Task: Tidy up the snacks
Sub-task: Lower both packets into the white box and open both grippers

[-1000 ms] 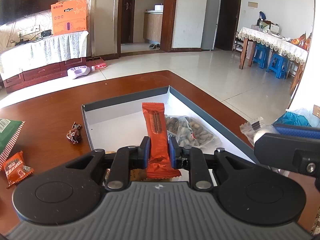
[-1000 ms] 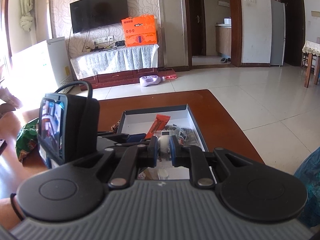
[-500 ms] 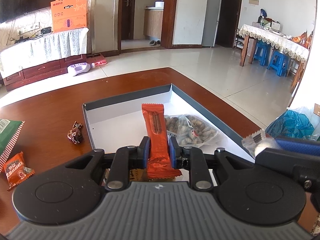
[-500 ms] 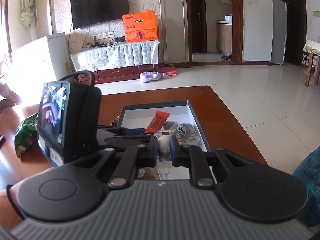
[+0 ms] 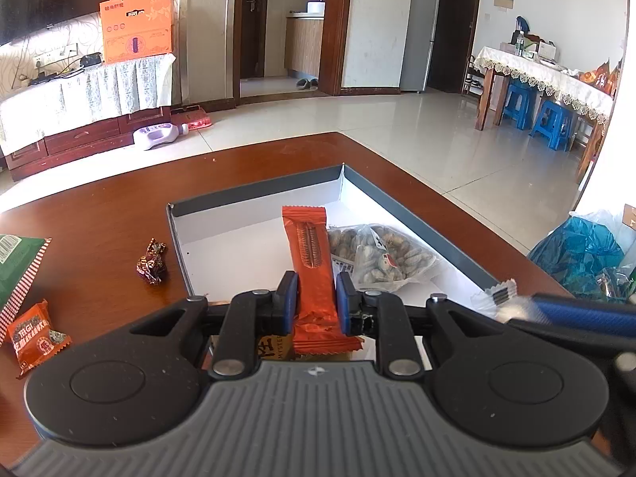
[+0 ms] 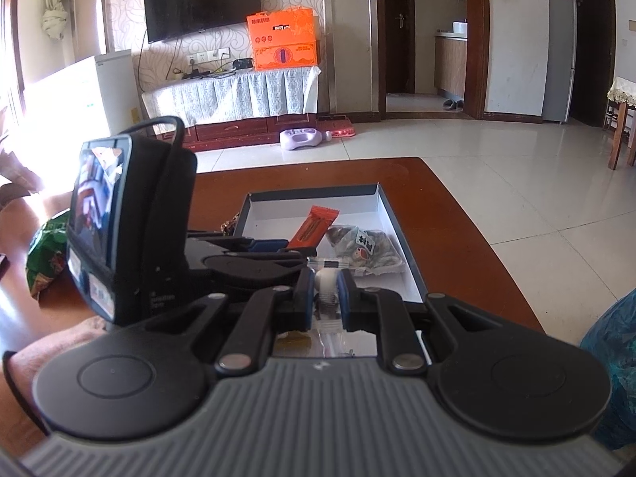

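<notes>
My left gripper (image 5: 316, 297) is shut on an orange snack bar (image 5: 310, 262) and holds it above the near part of the grey box (image 5: 254, 198) with a white floor. A clear bag of nuts (image 5: 381, 256) lies in the box to the right of the bar. My right gripper (image 6: 325, 290) is shut on a small white candy in a clear wrapper (image 6: 326, 284), just over the box's near edge (image 6: 409, 270). The orange bar (image 6: 314, 228) and the nut bag (image 6: 369, 252) show beyond it. The right gripper's finger enters the left wrist view at the right (image 5: 572, 312).
On the brown table (image 5: 99, 206) left of the box lie a dark wrapped candy (image 5: 151, 264), a small orange packet (image 5: 35, 332) and a green bag (image 5: 16, 266). A blue plastic bag (image 5: 580, 250) sits off the table's right edge. The left gripper's camera unit (image 6: 127, 222) stands at my right gripper's left.
Both grippers have lifted and drawn back a little from the box, each keeping its snack. The box and nut bag have not moved.
</notes>
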Action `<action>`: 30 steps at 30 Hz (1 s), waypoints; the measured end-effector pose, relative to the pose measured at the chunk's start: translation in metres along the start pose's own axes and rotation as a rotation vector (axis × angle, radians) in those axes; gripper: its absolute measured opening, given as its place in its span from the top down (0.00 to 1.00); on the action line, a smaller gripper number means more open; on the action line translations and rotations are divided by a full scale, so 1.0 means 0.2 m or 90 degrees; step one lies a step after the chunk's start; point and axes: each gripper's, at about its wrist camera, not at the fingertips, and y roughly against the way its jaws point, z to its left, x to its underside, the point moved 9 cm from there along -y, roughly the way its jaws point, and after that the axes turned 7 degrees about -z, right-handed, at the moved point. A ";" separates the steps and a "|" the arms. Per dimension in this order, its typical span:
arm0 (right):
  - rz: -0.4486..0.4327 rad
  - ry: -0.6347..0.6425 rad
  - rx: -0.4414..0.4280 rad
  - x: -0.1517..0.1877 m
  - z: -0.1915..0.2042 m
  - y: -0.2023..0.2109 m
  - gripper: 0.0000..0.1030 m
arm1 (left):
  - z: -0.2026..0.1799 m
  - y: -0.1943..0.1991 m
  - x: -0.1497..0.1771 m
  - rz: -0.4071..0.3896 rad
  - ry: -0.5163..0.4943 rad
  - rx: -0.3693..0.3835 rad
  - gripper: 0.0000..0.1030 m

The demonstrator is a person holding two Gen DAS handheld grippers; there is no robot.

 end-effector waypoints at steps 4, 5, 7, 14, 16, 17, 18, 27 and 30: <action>0.027 0.007 -0.001 0.04 0.00 -0.04 0.84 | 0.00 0.00 -0.01 -0.001 0.004 0.003 0.77; 0.035 0.006 -0.005 0.06 0.00 -0.05 0.84 | 0.00 0.00 -0.01 0.000 0.002 0.004 0.77; 0.040 0.011 -0.002 0.07 0.00 -0.05 0.84 | 0.00 0.01 0.00 -0.001 0.000 0.003 0.77; 0.068 0.029 -0.008 0.12 0.03 -0.07 0.84 | 0.01 0.02 -0.01 -0.002 0.000 0.003 0.77; 0.079 0.035 -0.012 0.14 0.04 -0.08 0.84 | 0.01 0.02 -0.01 -0.001 -0.002 0.003 0.77; 0.082 0.040 -0.013 0.14 0.05 -0.08 0.84 | 0.01 0.02 -0.01 -0.001 -0.002 0.003 0.77; 0.083 0.043 -0.015 0.14 0.06 -0.08 0.84 | 0.01 0.02 0.00 -0.001 -0.002 0.004 0.76; 0.078 0.048 -0.019 0.13 0.09 -0.07 0.84 | 0.02 0.03 -0.01 -0.001 0.000 0.008 0.76; 0.074 0.032 -0.016 0.13 0.06 -0.07 0.83 | 0.01 0.03 -0.02 -0.001 0.001 0.007 0.76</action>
